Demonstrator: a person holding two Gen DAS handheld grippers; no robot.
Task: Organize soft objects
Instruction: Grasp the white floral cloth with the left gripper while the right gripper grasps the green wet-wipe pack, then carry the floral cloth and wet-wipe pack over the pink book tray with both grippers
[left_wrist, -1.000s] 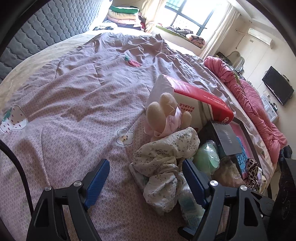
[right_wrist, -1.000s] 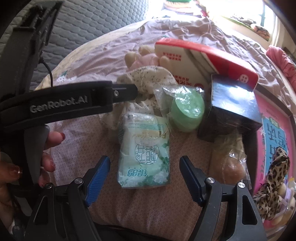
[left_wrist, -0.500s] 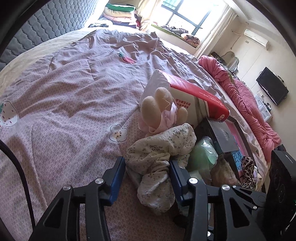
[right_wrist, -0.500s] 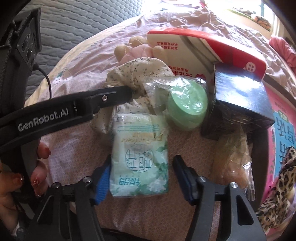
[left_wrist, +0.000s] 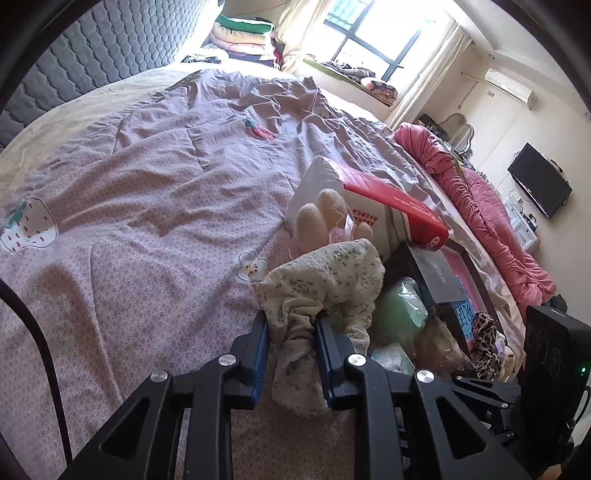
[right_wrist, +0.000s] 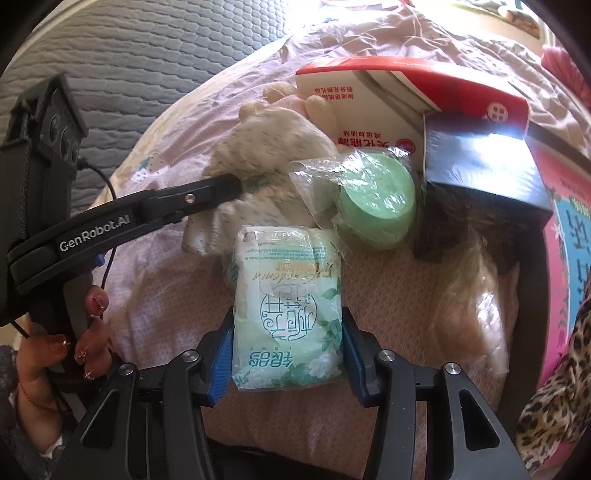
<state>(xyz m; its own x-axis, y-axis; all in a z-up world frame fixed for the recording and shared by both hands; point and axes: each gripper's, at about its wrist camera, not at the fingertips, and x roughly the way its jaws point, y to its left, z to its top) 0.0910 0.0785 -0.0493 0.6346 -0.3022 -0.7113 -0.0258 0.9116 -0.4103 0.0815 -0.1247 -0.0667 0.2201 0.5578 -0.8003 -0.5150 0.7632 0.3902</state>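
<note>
Closing: both hand-held grippers, wide apart a second ago, are now drawing their jaws in on soft things on the bed.
Bed: a mauve quilt (left_wrist: 147, 206) printed with strawberries and flowers covers it; a grey quilted headboard (left_wrist: 103, 55) stands behind, and a pink duvet (left_wrist: 491, 221) is bunched along the far edge.
Room: a bright window (left_wrist: 373, 40), a wall-mounted screen (left_wrist: 539, 181) and an air conditioner (left_wrist: 509, 83) lie beyond the bed.
Clutter: a red-and-white carton (right_wrist: 399, 107), a dark box (right_wrist: 480, 166) and a bagged green round (right_wrist: 376, 199) sit close together by the soft things.
Left hand-held gripper (left_wrist: 291, 354): its blue pads press on a fold of the floral cloth (left_wrist: 325, 280), which is heaped just in front of a plush toy (left_wrist: 325, 218).
Right hand-held gripper (right_wrist: 288, 354): its pads meet both sides of the tissue pack (right_wrist: 288, 306), which lies flat on the quilt.
Meaning: both grasps look nearly set, so lifting and sorting likely come next.
</note>
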